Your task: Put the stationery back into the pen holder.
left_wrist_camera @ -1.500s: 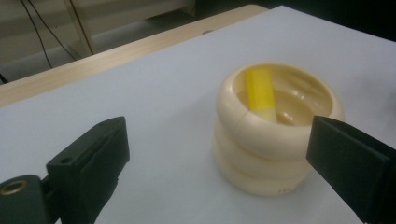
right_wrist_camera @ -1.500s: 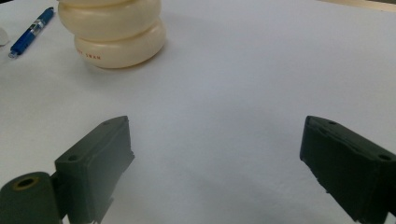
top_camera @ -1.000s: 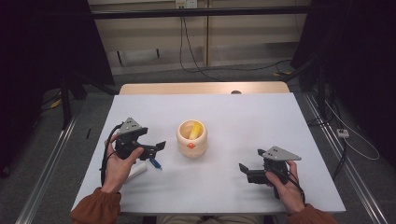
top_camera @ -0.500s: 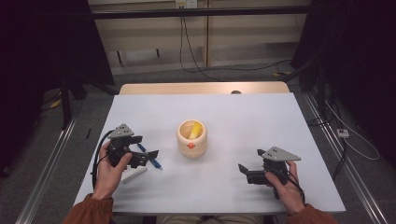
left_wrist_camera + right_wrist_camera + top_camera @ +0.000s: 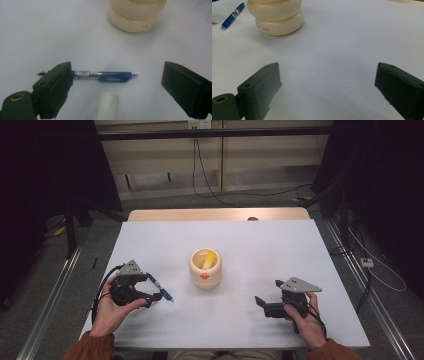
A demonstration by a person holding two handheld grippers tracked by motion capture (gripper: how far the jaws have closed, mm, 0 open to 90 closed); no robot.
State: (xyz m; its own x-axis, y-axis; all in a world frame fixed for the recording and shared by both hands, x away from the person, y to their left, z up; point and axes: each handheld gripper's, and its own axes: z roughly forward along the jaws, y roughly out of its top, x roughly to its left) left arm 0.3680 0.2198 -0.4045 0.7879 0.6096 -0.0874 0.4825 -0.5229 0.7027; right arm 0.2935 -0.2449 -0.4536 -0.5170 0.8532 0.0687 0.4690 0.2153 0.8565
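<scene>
Left gripper view | left gripper (image 5: 117,82) spread, blue plastic click pen (image 5: 100,75) between jaws, before cream wooden pot (image 5: 136,13) | step: reaching; next: close on barrel | right gripper (image 5: 327,87) spread, idle

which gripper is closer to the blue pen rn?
Left. The left gripper sits right at the blue pen, jaws open, pen lying on the table between them, not gripped. The right gripper is open too, across the table, past the cream pot.

Rust-orange sleeves (image 5: 90,346), black grey-plated grippers (image 5: 142,296)
</scene>
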